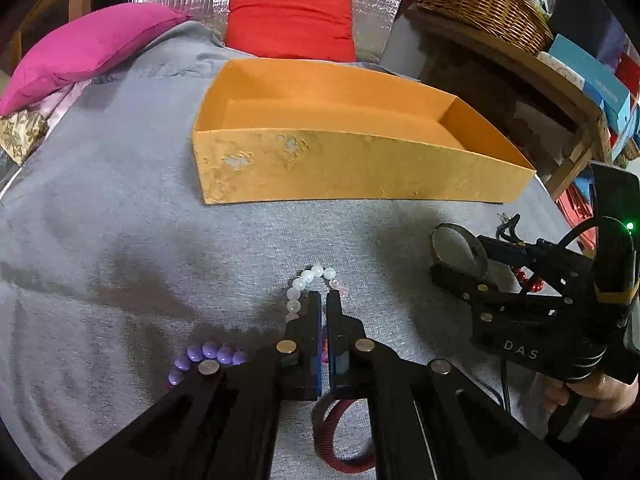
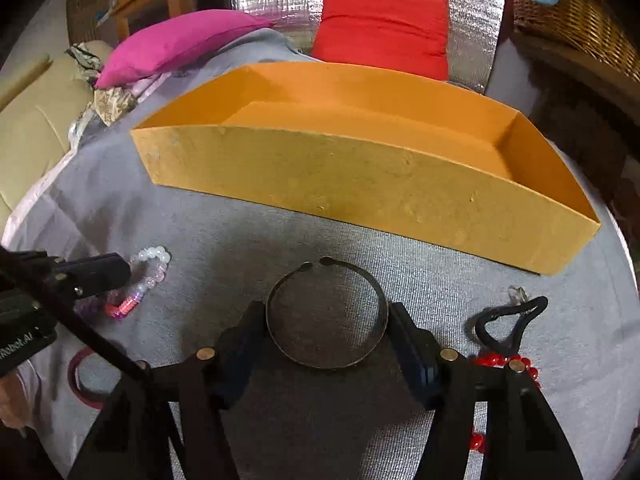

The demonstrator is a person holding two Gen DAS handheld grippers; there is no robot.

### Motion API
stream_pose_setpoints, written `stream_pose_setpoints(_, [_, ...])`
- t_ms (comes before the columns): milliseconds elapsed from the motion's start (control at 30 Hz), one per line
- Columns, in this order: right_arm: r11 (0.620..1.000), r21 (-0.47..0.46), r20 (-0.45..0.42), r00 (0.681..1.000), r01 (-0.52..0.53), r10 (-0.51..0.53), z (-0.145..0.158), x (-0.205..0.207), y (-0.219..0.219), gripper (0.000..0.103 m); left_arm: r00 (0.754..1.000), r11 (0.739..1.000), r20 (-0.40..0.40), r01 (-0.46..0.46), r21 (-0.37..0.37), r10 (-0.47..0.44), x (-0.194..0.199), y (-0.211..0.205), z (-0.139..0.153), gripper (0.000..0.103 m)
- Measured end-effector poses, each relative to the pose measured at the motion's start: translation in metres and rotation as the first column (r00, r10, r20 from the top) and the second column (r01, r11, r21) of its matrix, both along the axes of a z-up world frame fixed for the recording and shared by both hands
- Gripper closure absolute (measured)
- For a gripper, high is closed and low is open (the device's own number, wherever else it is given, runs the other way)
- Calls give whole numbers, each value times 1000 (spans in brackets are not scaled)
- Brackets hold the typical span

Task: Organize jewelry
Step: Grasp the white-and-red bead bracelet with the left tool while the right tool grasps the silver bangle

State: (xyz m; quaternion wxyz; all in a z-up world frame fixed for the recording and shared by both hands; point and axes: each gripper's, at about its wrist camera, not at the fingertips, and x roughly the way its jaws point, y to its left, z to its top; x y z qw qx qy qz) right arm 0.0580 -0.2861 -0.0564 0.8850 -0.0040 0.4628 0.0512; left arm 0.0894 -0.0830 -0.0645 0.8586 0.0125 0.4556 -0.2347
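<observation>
An open orange box [image 1: 360, 172] stands on grey cloth; it shows in the right wrist view [image 2: 360, 196] too, with nothing visible inside. My left gripper [image 1: 324, 300] has its jaws nearly together over a white and pink bead bracelet [image 1: 308, 280], seen also in the right wrist view [image 2: 154, 268]; whether it pinches the beads is unclear. My right gripper [image 2: 328, 316] holds a dark open metal bangle [image 2: 326, 312] between its fingers, also in the left wrist view [image 1: 460, 250], low over the cloth.
Purple beads [image 1: 208, 354] and a dark red ring bangle [image 1: 340, 440] lie near the left gripper. Red beads [image 2: 500, 362] and a black cord [image 2: 508, 320] lie right of the right gripper. Pink [image 1: 88, 48] and red [image 1: 292, 16] cushions lie behind the box.
</observation>
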Motion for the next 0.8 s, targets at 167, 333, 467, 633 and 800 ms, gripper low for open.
stream_pose_setpoints(167, [1000,23,-6,1000,10,-10,3,-2,-11,39,1000,1000,9,8,9,-8,2,-3,0,65])
stream_pose_setpoints(333, [996,84,-27,999,28,-26,5,-5,-28,39,999,999,22,38,20,-39,0,-11,-2,56])
stream_pose_setpoints(467, [992,123,-39,999,36,-32,5,-8,-34,39,999,998,-6,46,46,-46,5,-18,-15,56])
stream_pose_setpoints(633, [982,179,-58,997,55,-45,5,-9,-42,39,998,996,19,59,68,-60,6,-24,-17,89])
stream_pose_setpoints(800, [975,210,-70,996,68,-55,6,-12,-49,39,998,996,22,61,63,-63,5,-25,-15,95])
